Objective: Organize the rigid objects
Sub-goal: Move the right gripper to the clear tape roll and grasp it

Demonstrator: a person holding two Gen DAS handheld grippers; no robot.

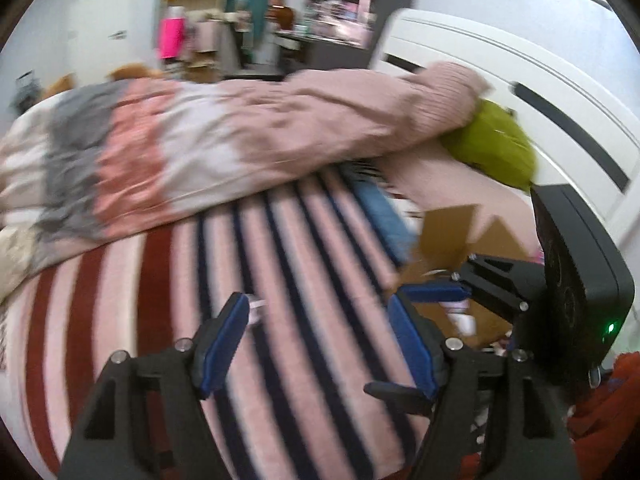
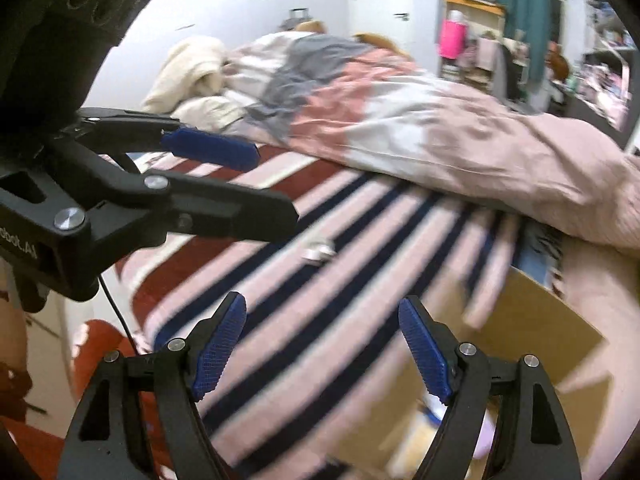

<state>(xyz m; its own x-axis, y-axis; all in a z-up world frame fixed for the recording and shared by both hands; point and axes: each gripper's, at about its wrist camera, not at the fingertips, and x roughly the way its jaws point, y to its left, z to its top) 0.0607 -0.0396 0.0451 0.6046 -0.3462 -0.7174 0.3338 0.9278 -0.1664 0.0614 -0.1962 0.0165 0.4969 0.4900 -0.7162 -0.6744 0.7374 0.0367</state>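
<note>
A small white and pink object [image 2: 319, 251] lies on the striped blanket [image 2: 320, 300]; it also shows in the left wrist view [image 1: 256, 307], just past my left finger. My left gripper [image 1: 318, 322] is open and empty above the blanket [image 1: 280, 280]. My right gripper [image 2: 324, 332] is open and empty above the blanket's near edge. An open cardboard box [image 2: 532, 328] sits to the right, with blurred small items inside; it also shows in the left wrist view [image 1: 452, 240]. The right gripper [image 1: 436, 292] appears in the left wrist view over the box. The left gripper [image 2: 240, 184] shows at upper left of the right wrist view.
A pink, grey and white duvet [image 1: 200, 140] is bunched across the bed's far side. A green cushion [image 1: 496, 144] lies by the white wardrobe [image 1: 540, 80]. A cream throw [image 2: 188, 76] sits at the bed's head. Red fabric [image 1: 608, 408] lies low beside the bed.
</note>
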